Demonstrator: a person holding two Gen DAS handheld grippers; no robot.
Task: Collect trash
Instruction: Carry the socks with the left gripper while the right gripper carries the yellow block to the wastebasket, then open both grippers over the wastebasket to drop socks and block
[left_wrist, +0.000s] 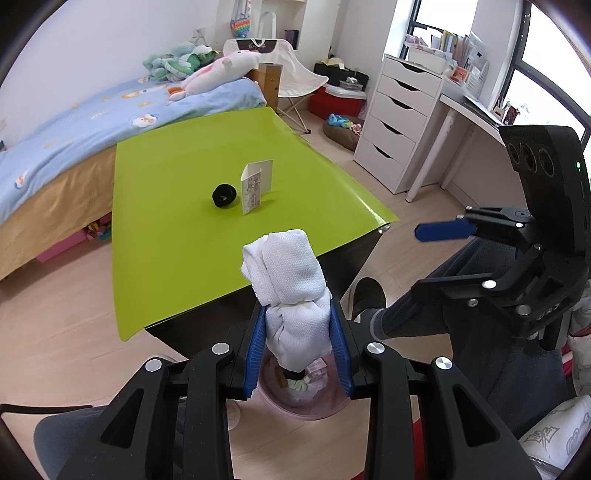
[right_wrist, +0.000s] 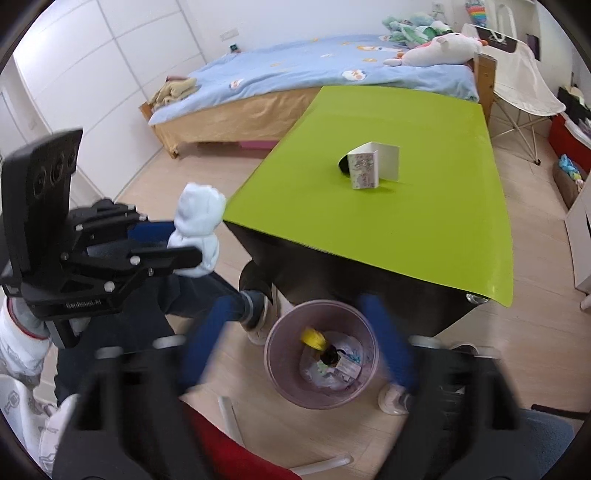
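My left gripper (left_wrist: 297, 308) is shut on a rolled white cloth bundle (left_wrist: 291, 273), which sticks up past the blue fingers. Below it on the floor stands a pink waste bin (left_wrist: 284, 404). In the right wrist view the bundle (right_wrist: 199, 218) and left gripper (right_wrist: 184, 240) show at the left. My right gripper (right_wrist: 299, 306) is blurred, its jaws wide open and empty above the bin (right_wrist: 273, 332). A yellow item (right_wrist: 314, 338) and paper scraps lie inside. The right gripper (left_wrist: 424, 258) also shows in the left wrist view.
A green-topped table (left_wrist: 166, 221) carries a black round object (left_wrist: 223, 195) and a folded card (left_wrist: 255, 188). A person's leg and foot (right_wrist: 255, 302) rest beside the bin. A bed (right_wrist: 295, 74), a white drawer unit (left_wrist: 399, 122) and a desk surround the spot.
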